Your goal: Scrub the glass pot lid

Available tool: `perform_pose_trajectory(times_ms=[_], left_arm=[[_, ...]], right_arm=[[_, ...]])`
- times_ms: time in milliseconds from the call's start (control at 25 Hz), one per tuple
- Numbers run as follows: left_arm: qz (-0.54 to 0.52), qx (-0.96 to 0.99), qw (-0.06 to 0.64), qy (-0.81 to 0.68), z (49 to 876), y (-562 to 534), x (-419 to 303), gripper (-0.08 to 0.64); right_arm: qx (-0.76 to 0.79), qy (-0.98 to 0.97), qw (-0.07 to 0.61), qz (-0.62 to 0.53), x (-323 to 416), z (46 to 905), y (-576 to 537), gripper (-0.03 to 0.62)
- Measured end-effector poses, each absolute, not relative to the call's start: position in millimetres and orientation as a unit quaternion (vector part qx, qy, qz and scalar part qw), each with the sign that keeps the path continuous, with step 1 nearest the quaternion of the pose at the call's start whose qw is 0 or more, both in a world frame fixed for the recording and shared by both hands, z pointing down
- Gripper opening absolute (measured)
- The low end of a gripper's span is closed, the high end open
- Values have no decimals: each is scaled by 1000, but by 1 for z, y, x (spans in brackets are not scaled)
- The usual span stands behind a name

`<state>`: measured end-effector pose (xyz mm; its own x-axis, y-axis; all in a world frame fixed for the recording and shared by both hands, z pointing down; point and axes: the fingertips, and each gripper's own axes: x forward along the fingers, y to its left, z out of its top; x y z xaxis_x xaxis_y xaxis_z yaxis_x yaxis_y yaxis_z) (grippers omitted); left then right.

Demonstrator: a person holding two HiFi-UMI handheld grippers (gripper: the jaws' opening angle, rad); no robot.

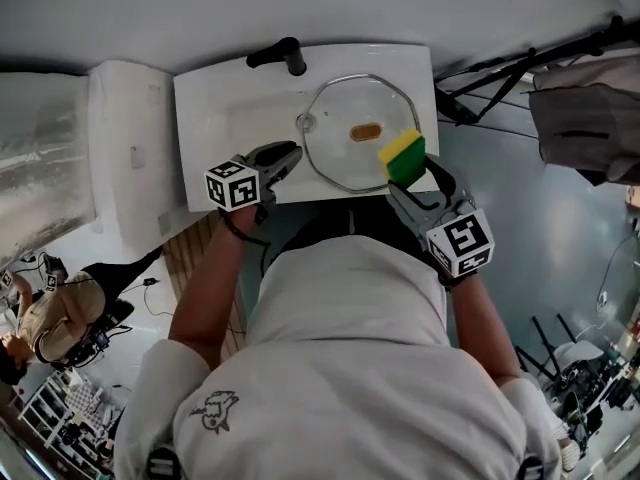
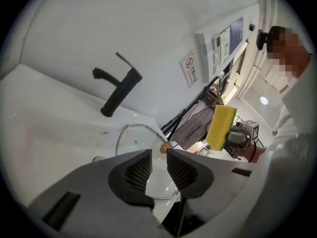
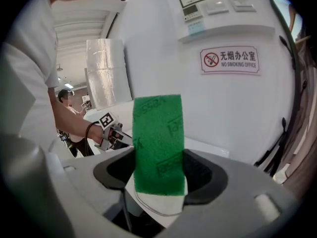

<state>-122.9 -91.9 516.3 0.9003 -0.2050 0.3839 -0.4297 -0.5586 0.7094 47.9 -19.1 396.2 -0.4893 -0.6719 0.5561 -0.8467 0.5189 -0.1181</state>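
Observation:
The glass pot lid [image 1: 345, 103], with a brown knob [image 1: 365, 131] at its middle, lies in the white sink [image 1: 215, 118]. My left gripper [image 1: 292, 155] is at the lid's near-left rim. In the left gripper view its jaws [image 2: 159, 155] stand a little apart, and the lid [image 2: 136, 140] shows through the gap without the pads pressing on it. My right gripper [image 1: 408, 183] is shut on a yellow and green sponge [image 1: 403, 158], held upright over the lid's near-right rim. The sponge's green face [image 3: 158, 143] fills the right gripper view between the jaws [image 3: 158, 170].
A black faucet [image 1: 280, 56] stands at the sink's far edge. Black tripod legs [image 1: 500, 73] and a grey cloth [image 1: 585, 118] are to the right. A foil-wrapped column [image 1: 40, 158] is at the left, with a person [image 1: 40, 313] below it. A no-smoking sign [image 3: 230, 60] hangs on the wall.

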Motion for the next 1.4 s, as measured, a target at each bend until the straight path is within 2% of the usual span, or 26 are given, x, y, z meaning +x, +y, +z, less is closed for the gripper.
perform_pose_trajectory(times_ms=[160, 520, 680, 1160, 1400], left_arm=[[144, 847, 481, -174, 557, -97, -127, 146], [142, 791, 580, -136, 612, -107, -119, 196], [143, 773, 605, -126, 628, -105, -117, 215], [97, 764, 632, -84, 640, -106, -102, 213], [114, 783, 606, -84, 642, -109, -101, 115]], right_arm=[[421, -847, 259, 195, 31, 416, -23, 296], [324, -842, 390, 187, 6, 495, -21, 296], [291, -840, 414, 196, -6, 522, -17, 296], [210, -823, 500, 168, -41, 584, -15, 296], [158, -801, 565, 119, -54, 607, -8, 296]])
